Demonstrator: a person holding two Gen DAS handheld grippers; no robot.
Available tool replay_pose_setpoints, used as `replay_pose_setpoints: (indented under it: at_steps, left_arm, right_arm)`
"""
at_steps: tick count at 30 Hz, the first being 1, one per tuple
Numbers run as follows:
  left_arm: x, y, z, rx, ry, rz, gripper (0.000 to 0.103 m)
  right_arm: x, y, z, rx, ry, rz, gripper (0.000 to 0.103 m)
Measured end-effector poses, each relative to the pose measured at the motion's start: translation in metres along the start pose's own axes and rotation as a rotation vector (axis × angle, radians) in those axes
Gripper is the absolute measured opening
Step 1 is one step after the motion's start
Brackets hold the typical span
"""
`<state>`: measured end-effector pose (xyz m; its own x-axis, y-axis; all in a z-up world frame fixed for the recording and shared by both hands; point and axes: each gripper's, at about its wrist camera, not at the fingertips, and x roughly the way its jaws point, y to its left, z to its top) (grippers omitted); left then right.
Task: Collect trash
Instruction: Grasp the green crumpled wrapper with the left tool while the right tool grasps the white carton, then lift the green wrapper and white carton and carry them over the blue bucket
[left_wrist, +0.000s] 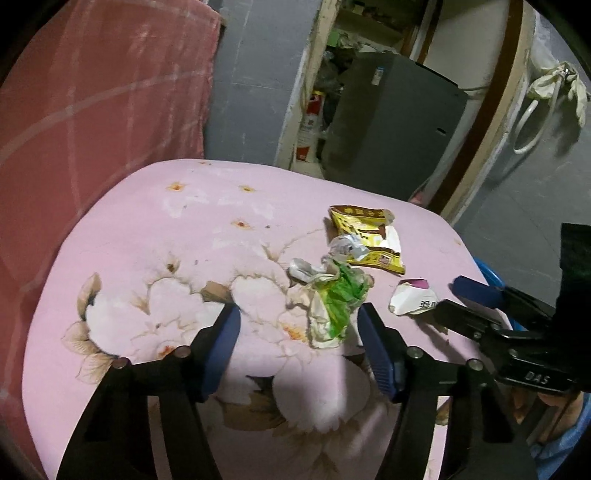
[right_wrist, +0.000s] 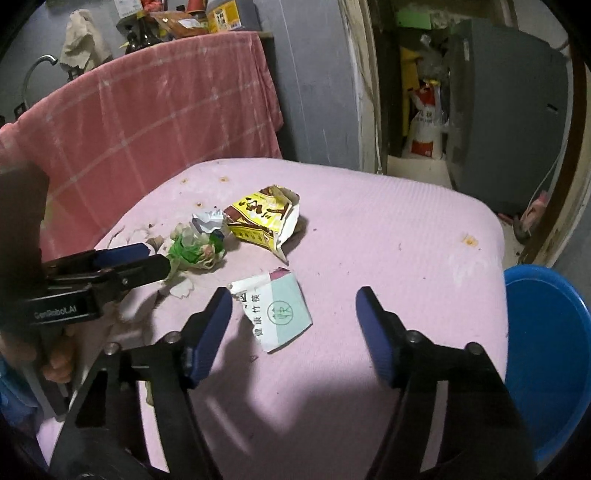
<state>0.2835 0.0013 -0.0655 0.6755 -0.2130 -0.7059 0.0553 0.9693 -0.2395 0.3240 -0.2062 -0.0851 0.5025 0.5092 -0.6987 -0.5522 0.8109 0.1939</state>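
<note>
Several pieces of trash lie on a pink flowered cover (left_wrist: 155, 236). A crumpled green-and-white wrapper (left_wrist: 332, 306) lies between the fingers of my left gripper (left_wrist: 298, 309), close to the right finger, and the pads do not press on it. A torn white and pale-green paper packet (right_wrist: 280, 314) lies between the spread fingers of my right gripper (right_wrist: 294, 291), nearer the left finger and not gripped. Farther back are a yellow snack bag (right_wrist: 262, 218) and a crumpled white scrap (right_wrist: 208, 221). Each view shows the other gripper from the side.
A blue basin (right_wrist: 546, 332) stands low beside the right edge of the pink surface. A red checked cloth (right_wrist: 147, 122) hangs over something behind on the left. A grey appliance (left_wrist: 388, 118) and sacks fill the doorway beyond the far edge.
</note>
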Motion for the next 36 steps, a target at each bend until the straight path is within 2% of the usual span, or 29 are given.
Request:
replay_pose_setpoints:
  at_steps: [5, 10, 12, 14, 20, 28, 36]
  left_arm:
    - [0.007, -0.004, 0.001, 0.006, 0.03, -0.026, 0.045]
    - [0.009, -0.006, 0.003, 0.008, 0.041, -0.032, 0.029]
    - [0.008, -0.009, 0.002, 0.019, 0.043, -0.027, 0.02]
    - [0.008, -0.012, 0.001, 0.03, 0.045, -0.027, 0.016]
    - [0.007, -0.013, 0.0, 0.039, 0.043, -0.031, 0.009]
    - [0.004, -0.015, -0.003, 0.049, 0.037, -0.04, 0.006]
    - [-0.011, -0.022, -0.011, 0.068, 0.001, -0.043, 0.004]
  right_arm:
    - [0.008, 0.002, 0.004, -0.008, 0.035, 0.019, 0.056]
    - [0.012, 0.006, 0.004, -0.026, 0.056, 0.033, 0.043]
    - [0.012, 0.007, 0.004, -0.029, 0.056, 0.032, 0.042]
    - [0.011, 0.006, 0.004, -0.026, 0.056, 0.036, 0.041]
    - [0.01, 0.008, 0.003, -0.025, 0.053, 0.035, 0.041]
    - [0.003, 0.012, -0.002, -0.036, 0.025, 0.023, 0.04]
    - [-0.013, 0.014, -0.007, -0.038, -0.039, 0.003, 0.039]
